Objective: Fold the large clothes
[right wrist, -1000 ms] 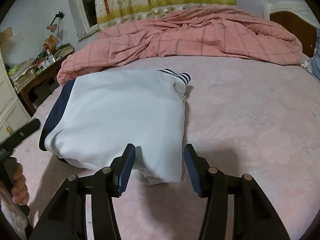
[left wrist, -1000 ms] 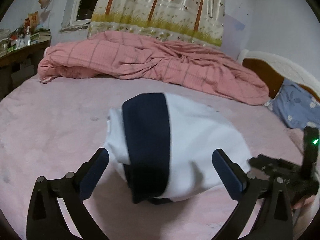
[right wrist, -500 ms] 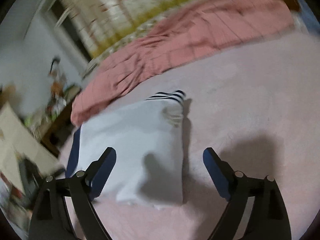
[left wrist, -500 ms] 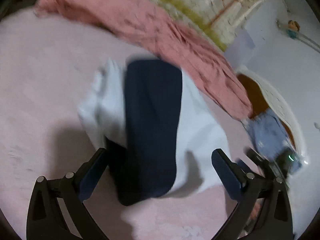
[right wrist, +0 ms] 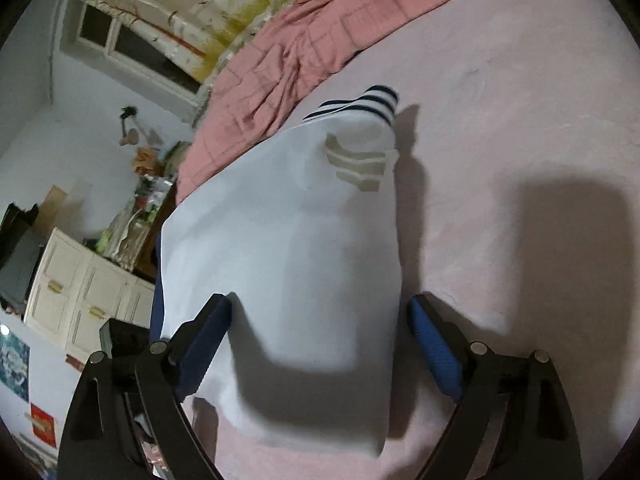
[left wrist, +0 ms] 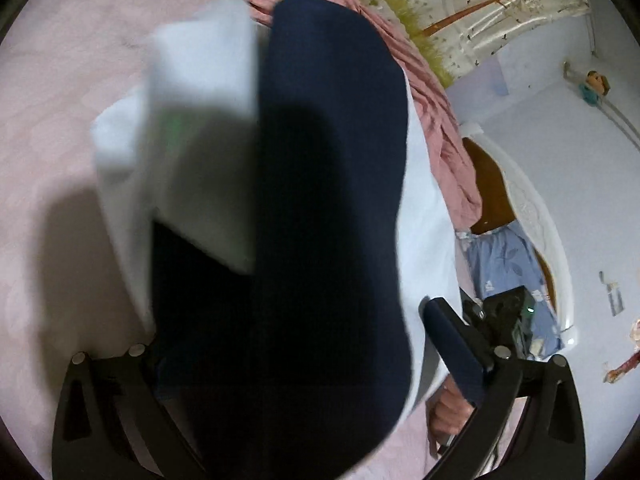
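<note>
Folded white garment (right wrist: 288,248) flat on pink bedsheet (right wrist: 520,140).

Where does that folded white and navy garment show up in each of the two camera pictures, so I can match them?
Left wrist view: the folded garment fills the centre, its navy band towards the camera, white cloth either side.
Right wrist view: the folded garment lies centre, mostly white, a striped cuff at its far end, a navy edge on its left.
Shared landmark: the pink checked quilt bunched behind it on the bed.
</note>
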Tool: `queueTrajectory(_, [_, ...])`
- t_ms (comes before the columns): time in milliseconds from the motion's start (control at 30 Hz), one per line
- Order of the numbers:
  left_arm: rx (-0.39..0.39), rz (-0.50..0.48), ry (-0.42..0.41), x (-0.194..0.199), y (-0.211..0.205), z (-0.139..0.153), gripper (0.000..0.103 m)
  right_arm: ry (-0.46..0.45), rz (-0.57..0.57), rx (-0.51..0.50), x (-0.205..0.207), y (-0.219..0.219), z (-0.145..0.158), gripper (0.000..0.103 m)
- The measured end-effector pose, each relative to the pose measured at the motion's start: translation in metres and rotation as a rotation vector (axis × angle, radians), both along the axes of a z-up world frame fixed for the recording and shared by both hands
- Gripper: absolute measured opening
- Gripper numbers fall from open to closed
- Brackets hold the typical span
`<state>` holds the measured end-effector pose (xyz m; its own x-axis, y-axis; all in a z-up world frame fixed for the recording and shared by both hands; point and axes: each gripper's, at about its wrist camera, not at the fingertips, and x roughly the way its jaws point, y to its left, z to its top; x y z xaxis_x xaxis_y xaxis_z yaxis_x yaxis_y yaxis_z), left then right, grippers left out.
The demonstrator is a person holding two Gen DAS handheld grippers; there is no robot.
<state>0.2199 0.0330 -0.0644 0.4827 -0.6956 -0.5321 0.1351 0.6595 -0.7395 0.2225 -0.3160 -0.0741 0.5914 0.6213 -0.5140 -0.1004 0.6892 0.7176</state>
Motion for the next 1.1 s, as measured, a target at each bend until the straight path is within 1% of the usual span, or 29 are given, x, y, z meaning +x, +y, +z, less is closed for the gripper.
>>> queueTrajectory(67, [0.035,-0.014,-0.023,0.0,-0.008,0.005,0.084,-0.023,0.031,-0.034,0.002,0.011,0.001,0.092])
queueTrajectory(100, [0.077,-0.027,-0.048,-0.003,-0.013,0.01,0.08,-0.029,0.039,-0.047,0.002,0.015,0.0,0.091])
queueTrajectory(133, [0.162,-0.053,-0.107,-0.009,-0.02,0.02,0.071,-0.031,0.044,-0.035,0.001,0.014,-0.001,0.088])
queueTrajectory(167, [0.241,-0.068,-0.184,-0.018,-0.027,0.03,0.062,-0.034,0.041,-0.021,0.001,0.01,-0.001,0.073])
queueTrajectory(200, [0.311,-0.076,-0.261,-0.03,-0.037,0.042,0.058,-0.037,0.017,-0.004,-0.001,0.005,0.0,0.064])
queueTrajectory(233, [0.346,-0.08,-0.303,-0.037,-0.043,0.051,0.052,-0.05,0.006,0.002,-0.002,0.004,0.004,0.062])
queueTrajectory(267, [0.367,-0.082,-0.33,-0.043,-0.049,0.06,0.048,-0.087,-0.006,-0.025,-0.008,0.007,0.012,0.058])
queueTrajectory(333, [0.4,-0.085,-0.365,-0.048,-0.057,0.074,0.045,-0.162,-0.003,-0.14,-0.018,0.02,0.034,0.056])
queueTrajectory(367, [0.404,-0.089,-0.386,-0.052,-0.06,0.08,0.044,-0.19,0.005,-0.178,-0.025,0.024,0.045,0.056])
queueTrajectory(467, [0.384,-0.135,-0.477,-0.064,-0.075,0.103,0.041,-0.249,0.017,-0.216,-0.046,0.021,0.072,0.056])
queueTrajectory(533, [0.381,-0.148,-0.509,-0.069,-0.089,0.118,0.041,-0.272,0.003,-0.224,-0.058,0.012,0.086,0.055])
queueTrajectory(633, [0.352,-0.185,-0.526,-0.068,-0.113,0.134,0.04,-0.314,-0.078,-0.225,-0.079,-0.015,0.111,0.054])
queueTrajectory(700, [0.33,-0.219,-0.548,-0.065,-0.135,0.145,0.04,-0.351,-0.135,-0.248,-0.097,-0.036,0.126,0.054])
queueTrajectory(767, [0.332,-0.251,-0.596,-0.062,-0.168,0.16,0.04,-0.383,-0.177,-0.283,-0.108,-0.053,0.139,0.053])
queueTrajectory(833, [0.322,-0.285,-0.649,-0.055,-0.205,0.175,0.04,-0.406,-0.236,-0.313,-0.117,-0.079,0.152,0.053])
queueTrajectory(933, [0.282,-0.341,-0.719,-0.043,-0.255,0.193,0.04,-0.438,-0.344,-0.337,-0.127,-0.133,0.172,0.053])
queueTrajectory(1033, [0.251,-0.394,-0.763,-0.023,-0.307,0.193,0.04,-0.468,-0.435,-0.398,-0.132,-0.178,0.184,0.053])
queueTrajectory(1100, [0.217,-0.435,-0.777,-0.006,-0.348,0.184,0.04,-0.468,-0.505,-0.462,-0.132,-0.211,0.186,0.053])
